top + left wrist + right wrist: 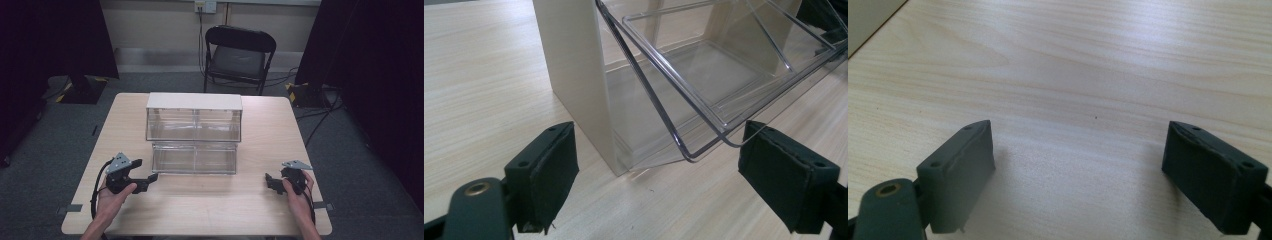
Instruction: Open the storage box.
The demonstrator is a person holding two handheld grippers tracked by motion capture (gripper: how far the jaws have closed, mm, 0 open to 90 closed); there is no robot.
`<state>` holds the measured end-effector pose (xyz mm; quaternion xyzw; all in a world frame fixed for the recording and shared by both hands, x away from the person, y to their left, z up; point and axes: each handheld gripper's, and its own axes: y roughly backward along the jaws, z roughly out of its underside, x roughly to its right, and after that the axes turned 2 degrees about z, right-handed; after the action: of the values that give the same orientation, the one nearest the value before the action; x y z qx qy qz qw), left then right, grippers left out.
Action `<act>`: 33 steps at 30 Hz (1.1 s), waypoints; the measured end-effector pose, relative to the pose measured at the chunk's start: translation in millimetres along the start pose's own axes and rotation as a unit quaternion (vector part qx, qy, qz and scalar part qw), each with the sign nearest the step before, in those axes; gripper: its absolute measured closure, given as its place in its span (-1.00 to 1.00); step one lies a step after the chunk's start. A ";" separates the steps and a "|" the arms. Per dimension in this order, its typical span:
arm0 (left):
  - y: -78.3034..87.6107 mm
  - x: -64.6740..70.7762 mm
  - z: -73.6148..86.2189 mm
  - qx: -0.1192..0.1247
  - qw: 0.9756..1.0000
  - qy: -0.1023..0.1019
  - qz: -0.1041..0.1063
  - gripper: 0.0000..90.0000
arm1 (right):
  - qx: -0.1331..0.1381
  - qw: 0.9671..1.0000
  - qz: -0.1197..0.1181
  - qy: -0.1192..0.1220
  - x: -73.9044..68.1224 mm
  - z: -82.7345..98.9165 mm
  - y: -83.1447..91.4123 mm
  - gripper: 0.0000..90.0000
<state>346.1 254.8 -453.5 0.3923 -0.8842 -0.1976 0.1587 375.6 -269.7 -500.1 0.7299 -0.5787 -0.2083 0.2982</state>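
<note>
High cam looks fwd/down from 6 o'clock; both gripper cams skim the table (260,197) close, left sharing the clear bin (704,75).

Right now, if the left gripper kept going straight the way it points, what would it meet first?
Most likely the clear tilt-out bin of the organizer. In the left gripper view the open left gripper frames the bin's lower front corner, beside the white side panel. Depth is unclear, but bare table lies before it.
</note>
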 end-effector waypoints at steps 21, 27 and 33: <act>0.8 3.7 -6.8 0.009 1.000 -0.004 0.004 -0.65 | 0.000 1.000 0.000 0.000 -0.1 -0.3 -0.3 -0.72; -1.1 8.1 -8.6 0.011 1.000 -0.002 0.008 -0.65 | 0.000 1.000 0.000 0.000 -0.1 -0.3 -0.3 -0.72; -3.0 10.9 -11.7 0.008 1.000 -0.009 0.009 -0.65 | 0.000 1.000 0.000 0.000 -0.1 -0.3 -0.3 -0.72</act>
<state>346.1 242.0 -443.4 0.3842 -0.8906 -0.1925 0.1489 375.9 -269.5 -500.1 0.7301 -0.5785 -0.2082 0.2983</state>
